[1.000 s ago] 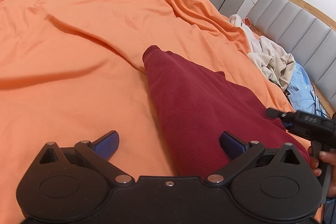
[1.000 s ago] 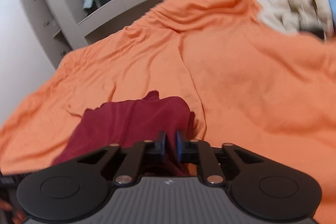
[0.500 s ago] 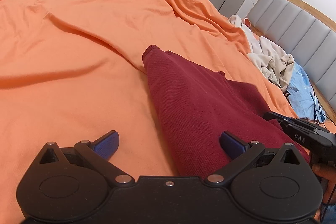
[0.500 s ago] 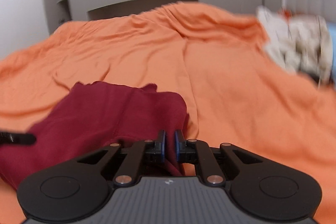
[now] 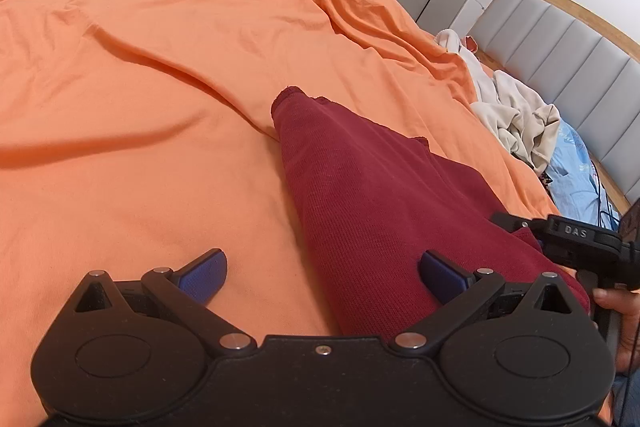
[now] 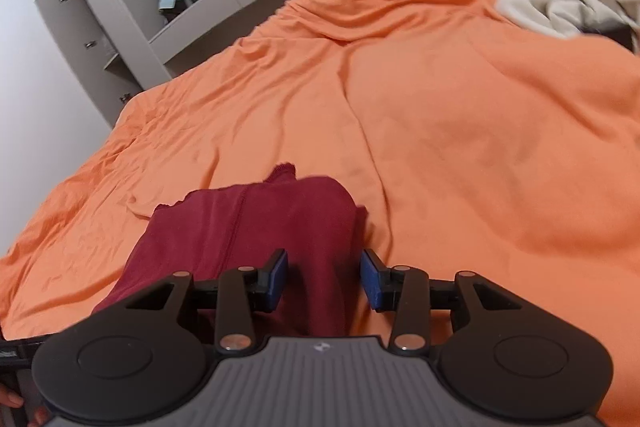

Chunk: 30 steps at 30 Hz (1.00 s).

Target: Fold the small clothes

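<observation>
The dark red garment [image 5: 384,211] lay folded near the middle of the bed [image 5: 160,75]. The right hand-held gripper [image 6: 324,277] had just been opening, the cloth between its pads but released. The left hand-held gripper [image 5: 320,269] stood wide open, holding nothing. Next probably came smoothing or another fold.

L black two-finger gripper w/ blue pads [image 5: 322,269] held wide open, angled down; R black gripper [image 6: 324,277], jaws just opening, stands part-open, gripping nothing, hand [image 5: 618,323] on handle.
</observation>
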Available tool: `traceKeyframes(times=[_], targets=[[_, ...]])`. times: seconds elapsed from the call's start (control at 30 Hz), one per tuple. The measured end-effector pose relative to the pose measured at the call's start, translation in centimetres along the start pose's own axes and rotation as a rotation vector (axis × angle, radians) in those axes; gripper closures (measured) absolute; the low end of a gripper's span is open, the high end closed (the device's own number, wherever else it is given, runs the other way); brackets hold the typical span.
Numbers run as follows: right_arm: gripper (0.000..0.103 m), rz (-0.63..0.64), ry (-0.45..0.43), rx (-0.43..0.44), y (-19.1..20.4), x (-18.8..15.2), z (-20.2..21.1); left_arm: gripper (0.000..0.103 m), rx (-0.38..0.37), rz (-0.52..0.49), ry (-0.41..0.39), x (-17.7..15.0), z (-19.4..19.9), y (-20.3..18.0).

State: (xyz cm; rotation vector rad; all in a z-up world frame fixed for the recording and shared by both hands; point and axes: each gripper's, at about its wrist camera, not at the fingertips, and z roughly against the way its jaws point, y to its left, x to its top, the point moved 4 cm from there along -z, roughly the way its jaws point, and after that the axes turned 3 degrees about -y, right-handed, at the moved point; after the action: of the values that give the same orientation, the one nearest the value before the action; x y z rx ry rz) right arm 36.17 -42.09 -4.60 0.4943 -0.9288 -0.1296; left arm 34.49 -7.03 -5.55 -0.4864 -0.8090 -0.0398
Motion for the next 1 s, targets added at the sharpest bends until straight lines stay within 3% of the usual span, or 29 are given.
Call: traceKeyframes(times=[0.27,0.4,0.6,0.8,1.0], targets=[[0.055,-0.006,0.044,0.025,-0.2,-0.4,-1.8,0.000,0.000,0.000,0.000,0.0,0.0,0.0],[0.065,0.025,0.037,0.015,0.4,-0.5,-1.6,0.000,-0.001,0.000,-0.001,0.0,0.0,0.0],[0.084,0.212,-0.006,-0.040,3.0,-0.9,-1.0,0.000,-0.001,0.001,-0.001,0.0,0.0,0.0],[0.085,0.506,-0.061,-0.146,7.0,-2.2,-0.7,0.000,-0.001,0.001,-0.001,-0.1,-0.1,0.0],[0.086,0.586,-0.075,-0.182,8.2,-2.9,-0.8,0.000,-0.006,0.008,-0.007,0.1,0.0,0.1]])
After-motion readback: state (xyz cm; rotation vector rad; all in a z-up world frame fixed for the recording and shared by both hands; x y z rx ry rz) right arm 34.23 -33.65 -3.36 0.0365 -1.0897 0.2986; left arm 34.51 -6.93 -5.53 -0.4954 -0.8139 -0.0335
